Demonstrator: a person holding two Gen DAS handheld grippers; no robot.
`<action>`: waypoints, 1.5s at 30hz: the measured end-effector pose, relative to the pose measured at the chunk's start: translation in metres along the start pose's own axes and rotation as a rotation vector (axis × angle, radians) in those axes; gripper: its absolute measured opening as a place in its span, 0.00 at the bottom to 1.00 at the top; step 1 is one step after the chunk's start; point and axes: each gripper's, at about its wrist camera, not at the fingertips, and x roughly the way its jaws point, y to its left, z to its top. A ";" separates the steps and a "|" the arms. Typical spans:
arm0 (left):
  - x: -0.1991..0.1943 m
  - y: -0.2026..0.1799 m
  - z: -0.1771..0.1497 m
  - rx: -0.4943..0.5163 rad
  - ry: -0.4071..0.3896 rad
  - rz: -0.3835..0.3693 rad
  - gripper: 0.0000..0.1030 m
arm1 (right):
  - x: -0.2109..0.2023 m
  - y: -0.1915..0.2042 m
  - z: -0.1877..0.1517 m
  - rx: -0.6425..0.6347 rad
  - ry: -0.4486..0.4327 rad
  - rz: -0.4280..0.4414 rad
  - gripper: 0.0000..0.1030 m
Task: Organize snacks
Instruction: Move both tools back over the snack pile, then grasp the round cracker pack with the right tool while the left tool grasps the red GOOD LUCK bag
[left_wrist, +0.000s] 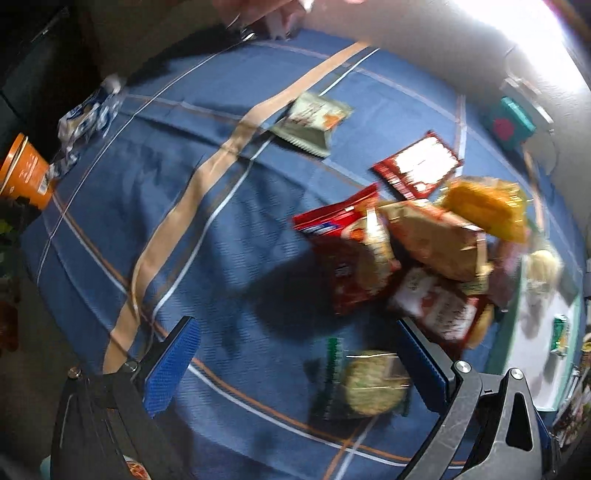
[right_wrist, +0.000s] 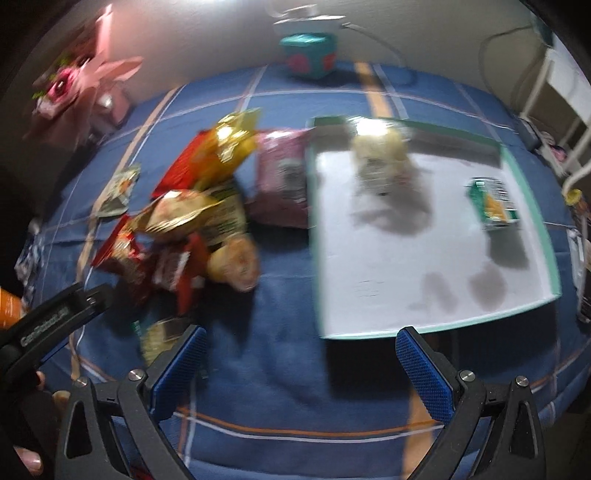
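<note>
A heap of snack packets (left_wrist: 413, 254) lies on the blue checked cloth; it also shows in the right wrist view (right_wrist: 192, 221). A green packet of round crackers (left_wrist: 365, 380) lies just ahead of my left gripper (left_wrist: 295, 365), which is open and empty above the cloth. My right gripper (right_wrist: 303, 365) is open and empty, near the front edge of a white tray with a teal rim (right_wrist: 532, 184). In the tray stand a pale bag (right_wrist: 380, 158) and a small green packet (right_wrist: 493, 203). A pink packet (right_wrist: 282, 177) lies against the tray's left side.
A grey-green packet (left_wrist: 310, 122) and a red flat packet (left_wrist: 417, 166) lie apart on the cloth. An orange tub (left_wrist: 26, 170) and a blue-white bag (left_wrist: 88, 118) sit at the left edge. A teal box (right_wrist: 310, 55) stands at the back by the wall, pink flowers (right_wrist: 74, 85) at the far left.
</note>
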 end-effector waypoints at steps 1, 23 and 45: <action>0.005 0.002 0.000 0.000 0.017 0.016 1.00 | 0.004 0.008 -0.001 -0.017 0.014 0.008 1.00; 0.055 0.072 -0.011 -0.257 0.186 0.161 1.00 | 0.058 0.083 -0.006 -0.132 0.157 0.088 1.00; 0.028 0.091 -0.006 -0.271 0.128 0.067 1.00 | 0.089 0.104 -0.009 -0.146 0.156 0.001 0.98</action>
